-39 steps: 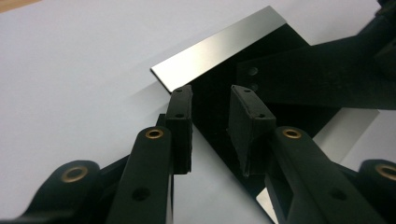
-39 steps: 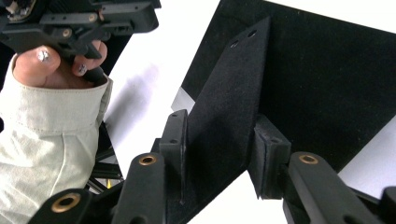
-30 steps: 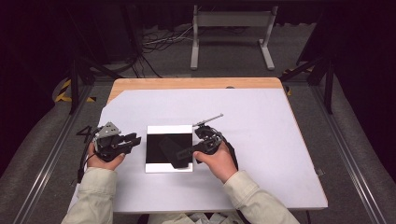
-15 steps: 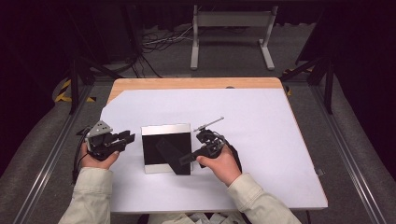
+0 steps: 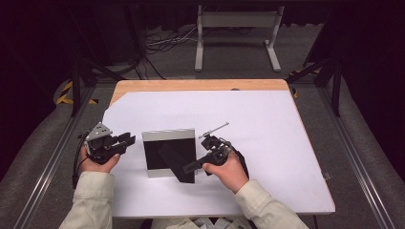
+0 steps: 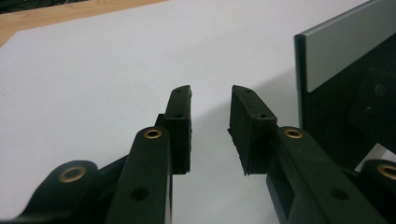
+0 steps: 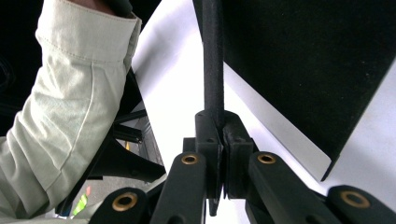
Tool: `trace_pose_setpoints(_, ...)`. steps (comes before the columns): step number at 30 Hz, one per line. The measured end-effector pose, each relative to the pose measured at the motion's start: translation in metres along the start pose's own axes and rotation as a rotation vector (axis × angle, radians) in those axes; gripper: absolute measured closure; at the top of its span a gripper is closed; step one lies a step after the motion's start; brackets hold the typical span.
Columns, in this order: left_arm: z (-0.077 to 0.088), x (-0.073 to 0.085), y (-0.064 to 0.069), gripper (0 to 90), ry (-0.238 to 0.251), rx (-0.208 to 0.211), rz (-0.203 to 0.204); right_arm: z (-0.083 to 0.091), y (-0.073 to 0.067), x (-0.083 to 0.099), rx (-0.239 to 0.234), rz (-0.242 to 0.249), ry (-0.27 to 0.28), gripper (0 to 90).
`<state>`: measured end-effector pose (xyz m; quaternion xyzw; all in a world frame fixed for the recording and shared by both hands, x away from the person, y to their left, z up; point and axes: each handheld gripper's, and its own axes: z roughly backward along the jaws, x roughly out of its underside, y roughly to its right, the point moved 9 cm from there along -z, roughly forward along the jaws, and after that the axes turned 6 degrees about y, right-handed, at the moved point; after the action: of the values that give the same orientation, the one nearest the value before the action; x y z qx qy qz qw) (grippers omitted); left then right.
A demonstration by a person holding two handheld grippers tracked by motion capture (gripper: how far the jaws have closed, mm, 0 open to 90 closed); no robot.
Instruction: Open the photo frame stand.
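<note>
Picture frame [image 5: 170, 153]: black with a silver top band, lying on the white table [image 5: 267, 143] near its front edge; right gripper [image 5: 191, 166] at the frame's right, jaws clamped on the thin black stand flap [image 7: 212, 60] raised off the frame's back; left gripper [image 5: 128, 139] just left of the frame, apart from it, jaws parted narrowly, holding nothing.

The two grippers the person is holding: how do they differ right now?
The left gripper is open and holds nothing, beside the frame; the right gripper is shut on the frame's black stand flap. The left carries a grey plate on top; the right shows a thin rod. Both are black and hand-held.
</note>
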<state>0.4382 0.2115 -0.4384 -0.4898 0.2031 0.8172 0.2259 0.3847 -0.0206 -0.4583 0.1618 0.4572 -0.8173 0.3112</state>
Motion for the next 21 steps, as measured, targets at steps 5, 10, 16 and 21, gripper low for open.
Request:
trace_pose_setpoints(5, 0.0, 0.0, -0.001, 69.8, -0.004, -0.002, -0.002, 0.002, -0.005, 0.002, -0.002, 0.024, 0.004, 87.5)
trace_pose_setpoints(10, -0.002, 0.001, 0.001, 69.8, -0.006, -0.001, -0.005, 0.009, -0.007, 0.004, -0.009, 0.037, 0.028, 87.6)
trace_pose_setpoints(16, -0.003, 0.001, 0.003, 69.8, -0.009, 0.003, -0.007, 0.019, -0.007, 0.003, 0.002, 0.075, 0.067, 87.6)
trace_pose_setpoints(21, -0.004, 0.001, 0.004, 69.8, -0.012, 0.007, -0.01, 0.029, -0.006, -0.001, 0.031, 0.122, 0.109, 87.5)
